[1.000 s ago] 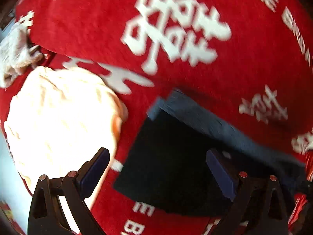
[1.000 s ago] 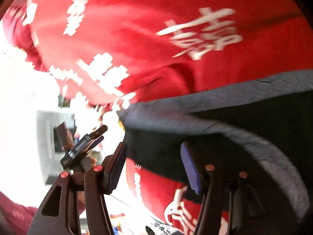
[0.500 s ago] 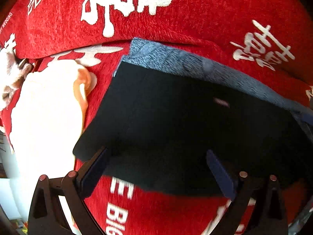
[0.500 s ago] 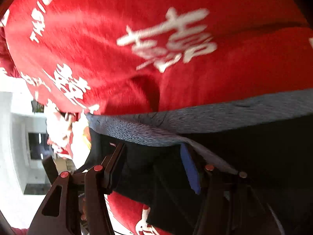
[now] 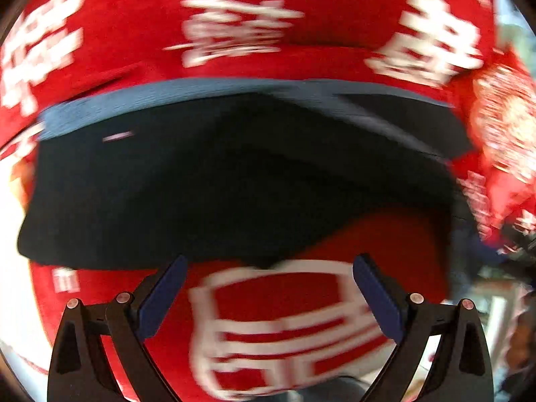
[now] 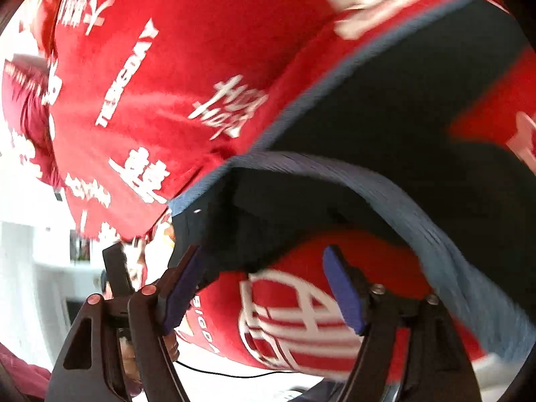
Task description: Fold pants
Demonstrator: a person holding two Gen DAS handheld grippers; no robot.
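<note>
Red cloth (image 5: 140,33) with white lettering covers the whole work surface, and the dark pants (image 5: 207,181) lie spread on it, grey waistband (image 5: 140,104) along the far edge. Both views are smeared with motion blur. A second ago the left tool (image 5: 268,288) had the dark fabric right between its fingers; now the pants sit ahead of the tips and only red cloth with a white emblem shows between them, jaws wide apart and empty. The right tool (image 6: 264,284) is opening as we watch. Its left pad (image 6: 181,288) sits at the hem of a turned-over flap, though nothing is pinched; earlier the cloth filled its gap. So the fold looks laid and released, one layer doubled over near the waistband. Next, I'd judge, comes a regrasp for another fold.
</note>
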